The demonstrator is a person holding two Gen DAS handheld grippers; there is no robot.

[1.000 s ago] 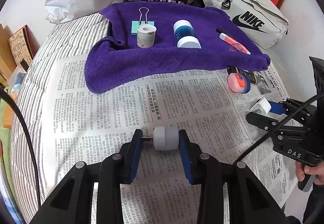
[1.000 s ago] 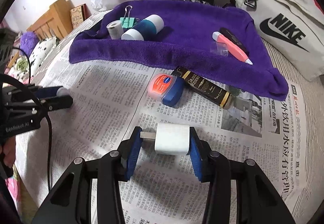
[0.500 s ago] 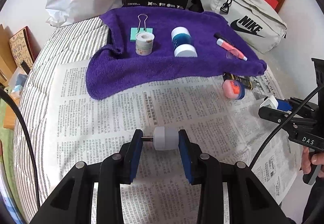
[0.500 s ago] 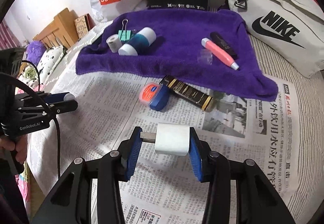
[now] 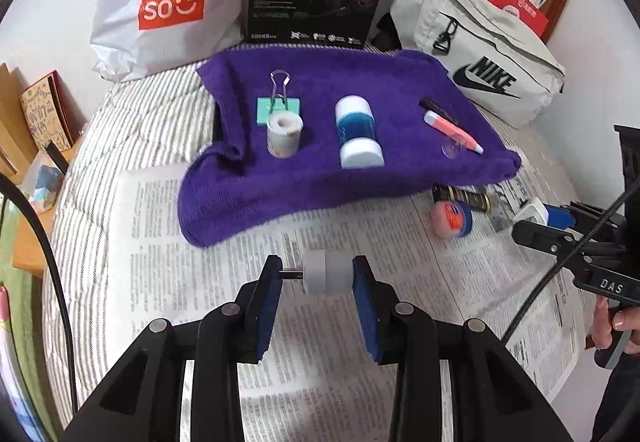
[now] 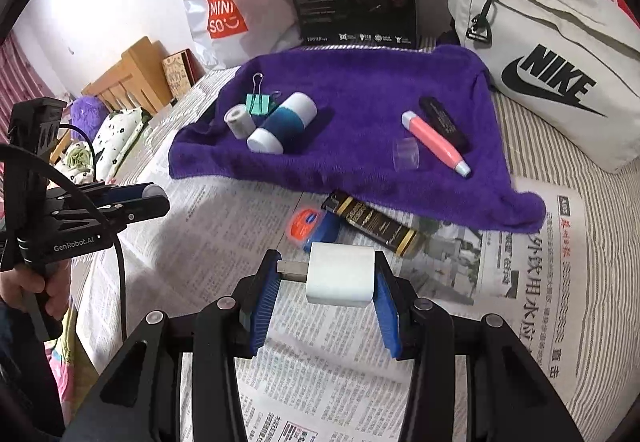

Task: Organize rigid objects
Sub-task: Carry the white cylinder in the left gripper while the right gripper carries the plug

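2 claws (image 5: 316,276) (image 6: 326,278), 1 plug (image 5: 326,276) (image 6: 340,274) each

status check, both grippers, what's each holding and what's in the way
Left gripper shut on grey plug. Right gripper shut on white charger. Vaseline tin close ahead.

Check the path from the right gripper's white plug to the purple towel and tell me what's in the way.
The right gripper holds the plug over newspaper. Between it and the towel lie the round tin and the dark tube, directly ahead at the towel's near edge.
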